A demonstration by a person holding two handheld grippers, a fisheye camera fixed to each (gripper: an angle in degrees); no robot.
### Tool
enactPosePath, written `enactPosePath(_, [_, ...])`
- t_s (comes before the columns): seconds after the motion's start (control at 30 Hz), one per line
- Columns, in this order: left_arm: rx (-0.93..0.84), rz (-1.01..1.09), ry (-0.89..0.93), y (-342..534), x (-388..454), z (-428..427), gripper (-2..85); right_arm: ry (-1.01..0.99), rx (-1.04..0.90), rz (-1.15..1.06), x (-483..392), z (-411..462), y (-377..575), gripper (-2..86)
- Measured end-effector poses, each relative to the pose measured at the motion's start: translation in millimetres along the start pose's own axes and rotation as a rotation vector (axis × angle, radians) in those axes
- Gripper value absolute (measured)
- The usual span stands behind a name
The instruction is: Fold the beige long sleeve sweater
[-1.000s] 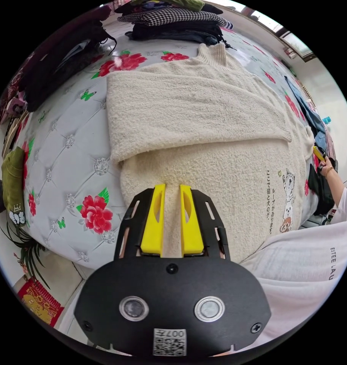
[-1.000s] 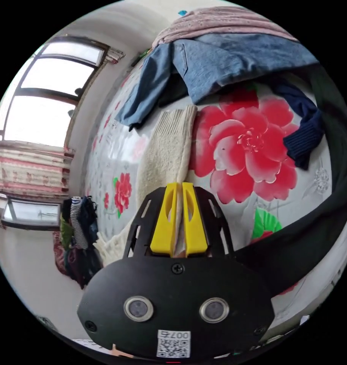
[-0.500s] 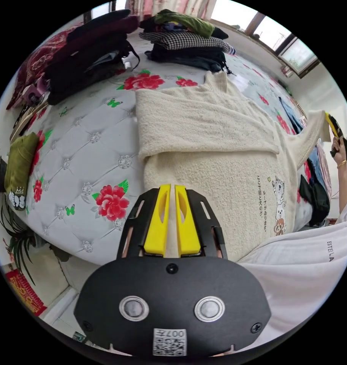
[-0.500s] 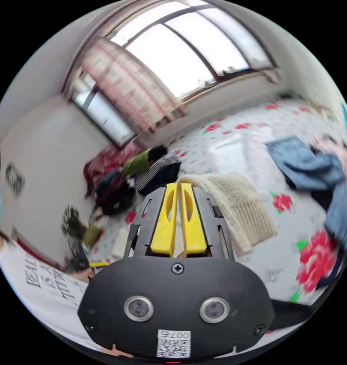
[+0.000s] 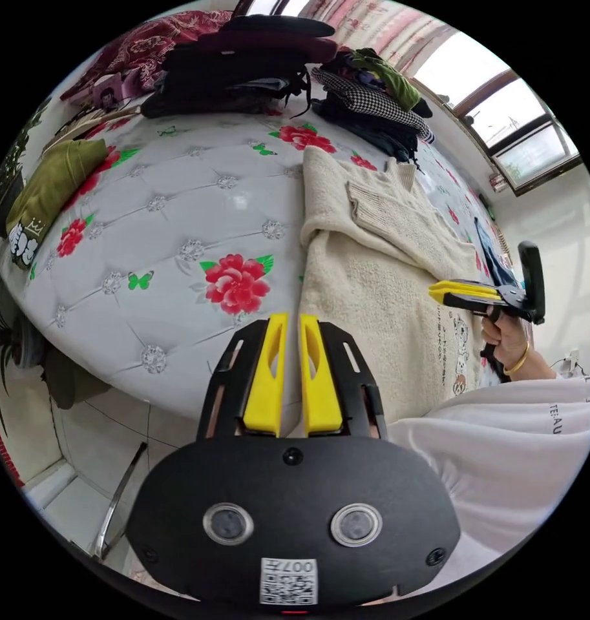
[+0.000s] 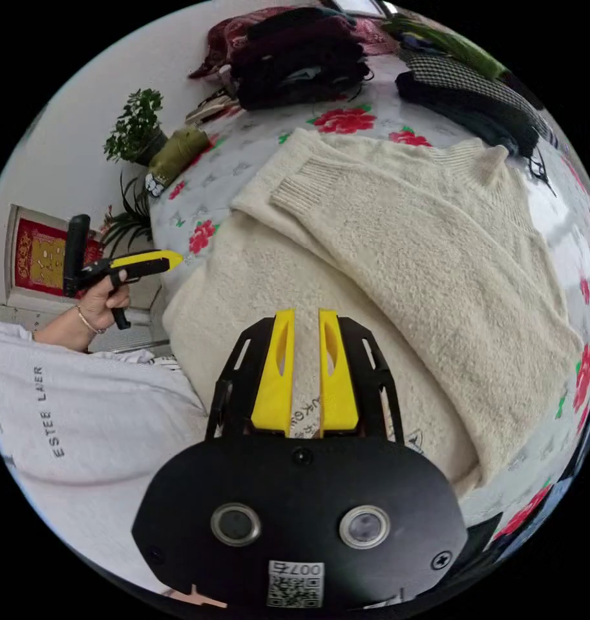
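The beige sweater (image 5: 372, 290) (image 6: 404, 258) lies flat on the flowered bed, both sleeves folded across its chest. One ribbed cuff (image 6: 301, 187) rests near its far edge, and a cartoon print sits by the hem. My left gripper (image 5: 293, 318) hovers over the bed's near edge, beside the hem, jaws almost together and holding nothing; it also appears side-on (image 6: 177, 259) in a hand. My right gripper (image 6: 306, 313) hangs above the sweater's lower body with a narrow gap and nothing in it, seen too as a gripper (image 5: 432, 291) over the hem.
The white tufted bed (image 5: 178, 213) has red flowers. Stacks of dark clothes (image 5: 243, 71) and a houndstooth pile (image 5: 372, 103) line its far side. A green garment (image 5: 49, 181) lies at the left corner. A potted plant (image 6: 136, 126) stands beyond. The person's white sleeve (image 5: 501, 439) is close.
My right gripper lifted the sleeve off the bed, carried it across the sweater's chest and let it go. My left gripper drew back from the sweater toward the bed's edge.
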State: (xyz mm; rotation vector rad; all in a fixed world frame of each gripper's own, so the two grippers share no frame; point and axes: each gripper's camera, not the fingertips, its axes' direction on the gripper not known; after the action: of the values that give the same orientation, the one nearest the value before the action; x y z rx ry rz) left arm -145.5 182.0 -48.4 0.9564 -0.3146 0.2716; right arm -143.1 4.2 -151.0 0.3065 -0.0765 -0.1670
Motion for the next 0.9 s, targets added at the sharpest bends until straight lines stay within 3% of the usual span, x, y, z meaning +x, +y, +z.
enactPosePath(0.2, [-0.082, 0.117, 0.111, 41.1, -18.3, -11.6, 7.8, -0.009, 0.15, 0.262, 46.2, -40.5, 80.2, 5.7])
enactPosePath(0.47, [-0.145, 0.133, 0.104, 138.3, -62.3, -42.1, 11.2, 0.05, 0.212, 0.721, 94.8, -46.2, 313.8, 6.5])
enactPosePath(0.73, [-0.212, 0.193, 0.091, 207.8, -40.4, 1.8, 16.6, -0.047, -0.008, 0.643, 114.4, 12.9, 398.2, 8.4])
enactPosePath(0.9, [-0.295, 0.225, 0.007, 200.9, -39.0, 39.1, 14.1, -0.107, -0.123, 0.548, 124.5, 69.4, 403.7, 7.6])
